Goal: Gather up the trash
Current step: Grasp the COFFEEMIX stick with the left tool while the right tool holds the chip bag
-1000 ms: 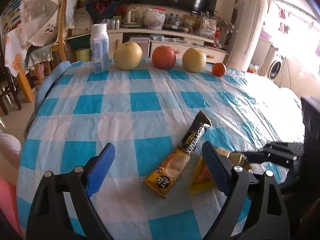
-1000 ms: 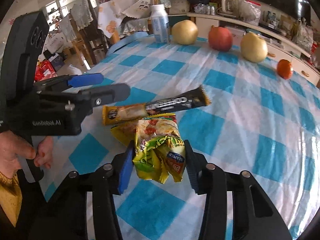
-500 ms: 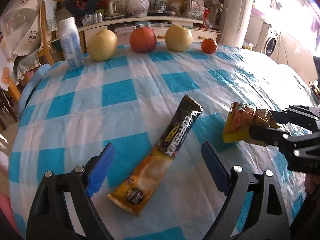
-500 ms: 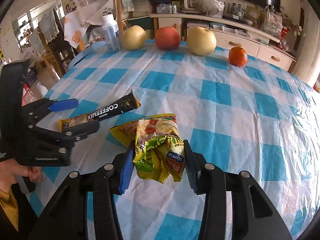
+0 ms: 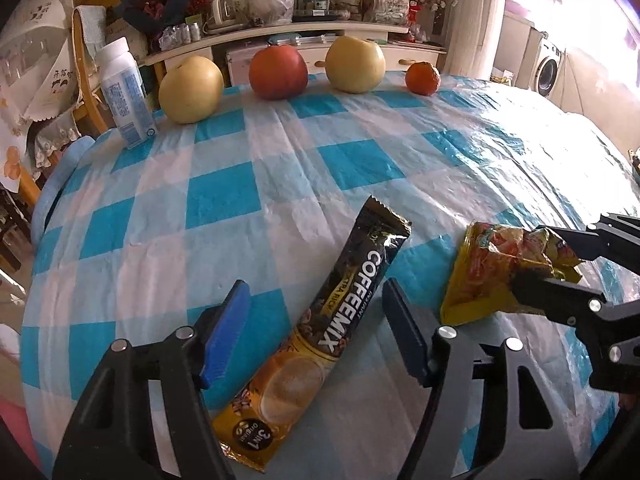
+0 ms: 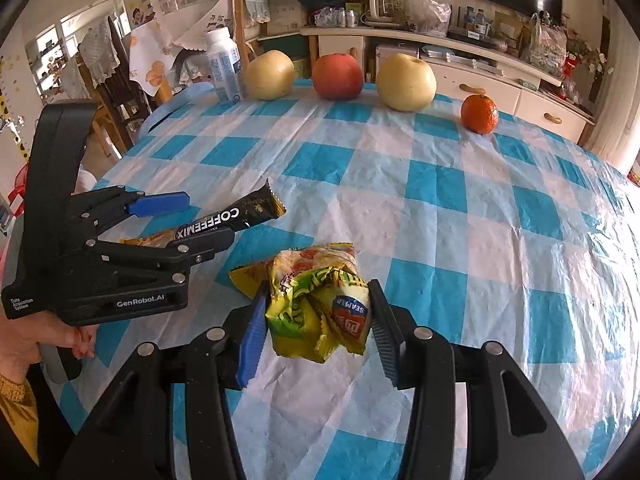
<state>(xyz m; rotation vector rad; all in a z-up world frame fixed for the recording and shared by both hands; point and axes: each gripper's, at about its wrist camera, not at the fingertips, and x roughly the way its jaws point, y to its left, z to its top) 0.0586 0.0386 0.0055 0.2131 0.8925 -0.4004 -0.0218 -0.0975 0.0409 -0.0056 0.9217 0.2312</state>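
Closing around the coffee sachet [image 5: 340, 328] that lies flat at the frame's lower centre, the left gripper [image 5: 316, 328] should nip its middle squarely, while the right gripper [image 6: 318, 320], easing slightly apart, grips the crumpled snack wrapper [image 6: 316, 300].

Blue-and-white checked table [image 5: 248, 200], coffee sachet [image 5: 340, 320] flat on it, bottle [image 5: 124, 92], four fruits [image 5: 278, 72] along far edge

Coffee sachet [image 5: 340, 332] lies on table [image 5: 248, 160], crumpled wrapper [image 5: 496, 276] to its right.
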